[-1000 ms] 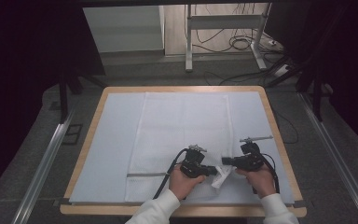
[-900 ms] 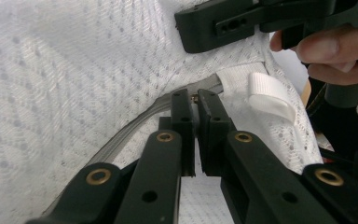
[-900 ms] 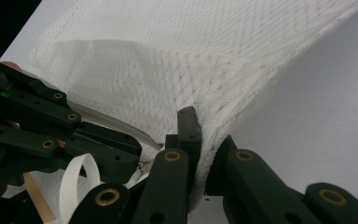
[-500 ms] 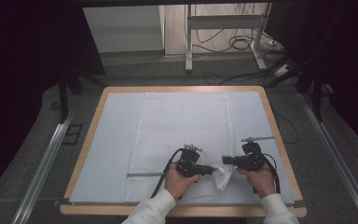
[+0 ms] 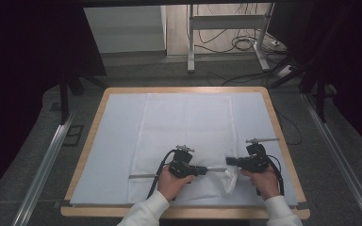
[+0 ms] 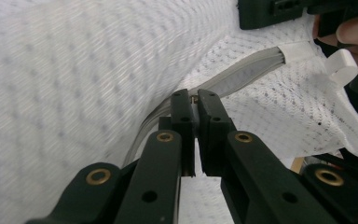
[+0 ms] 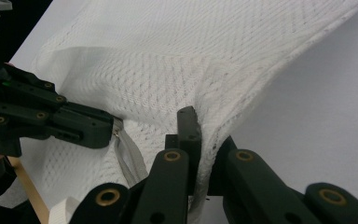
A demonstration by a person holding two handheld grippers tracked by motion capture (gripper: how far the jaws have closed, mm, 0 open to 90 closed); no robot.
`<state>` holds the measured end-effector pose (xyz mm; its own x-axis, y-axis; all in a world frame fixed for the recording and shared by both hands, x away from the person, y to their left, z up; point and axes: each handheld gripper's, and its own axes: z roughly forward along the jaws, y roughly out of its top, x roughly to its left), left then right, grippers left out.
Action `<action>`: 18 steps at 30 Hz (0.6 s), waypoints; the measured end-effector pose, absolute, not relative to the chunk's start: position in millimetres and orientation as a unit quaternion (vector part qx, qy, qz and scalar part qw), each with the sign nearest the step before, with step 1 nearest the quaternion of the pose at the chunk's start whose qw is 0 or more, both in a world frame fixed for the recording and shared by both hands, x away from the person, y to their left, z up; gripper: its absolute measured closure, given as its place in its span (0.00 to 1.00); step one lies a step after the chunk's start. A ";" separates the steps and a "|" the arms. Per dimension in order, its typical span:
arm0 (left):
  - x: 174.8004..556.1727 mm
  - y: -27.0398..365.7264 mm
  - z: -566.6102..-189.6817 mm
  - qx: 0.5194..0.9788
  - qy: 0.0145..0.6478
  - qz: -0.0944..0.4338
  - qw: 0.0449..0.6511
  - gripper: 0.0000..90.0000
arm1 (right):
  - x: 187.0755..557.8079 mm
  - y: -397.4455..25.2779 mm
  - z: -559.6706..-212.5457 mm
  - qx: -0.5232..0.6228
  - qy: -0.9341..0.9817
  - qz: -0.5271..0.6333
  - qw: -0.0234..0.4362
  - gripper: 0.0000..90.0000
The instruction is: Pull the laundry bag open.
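Mesh bag (image 5: 188, 136): white, lying flat on the desk (image 5: 89, 141), its near right corner lifted.
Left gripper (image 6: 195, 100): fingers pinched shut on the zipper pull (image 6: 195, 98) along the grey zipper (image 6: 242, 74).
Right gripper (image 7: 200, 126): fingers clamped on the bag's raised corner fabric, near the left gripper.

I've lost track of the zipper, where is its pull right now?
In the high view it sits near the table's front edge, right of centre on the mesh bag, pinched by the left hand-held gripper beside the zipper tape.
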<state>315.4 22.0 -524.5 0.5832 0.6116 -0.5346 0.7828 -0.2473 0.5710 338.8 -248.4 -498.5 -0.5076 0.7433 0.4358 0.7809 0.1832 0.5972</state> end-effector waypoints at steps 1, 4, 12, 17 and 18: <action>315.4 22.7 -524.3 0.783 0.445 -0.102 0.422 0.96 | 338.8 -248.2 -498.6 -0.496 -0.769 -0.403 0.024 0.97; 314.0 22.6 -523.9 0.784 0.443 -0.099 0.424 0.96 | 338.8 -248.0 -498.8 -0.495 -0.769 -0.404 0.024 0.97; 312.6 26.1 -524.3 0.784 0.446 -0.097 0.420 0.96 | 338.6 -248.4 -500.5 -0.496 -0.769 -0.402 0.025 0.97; 311.6 30.2 -524.7 0.783 0.449 -0.095 0.420 0.97 | 338.7 -248.5 -500.7 -0.496 -0.769 -0.403 0.025 0.97; 311.8 31.8 -524.7 0.784 0.449 -0.095 0.418 0.96 | 338.7 -248.7 -500.7 -0.497 -0.768 -0.403 0.025 0.97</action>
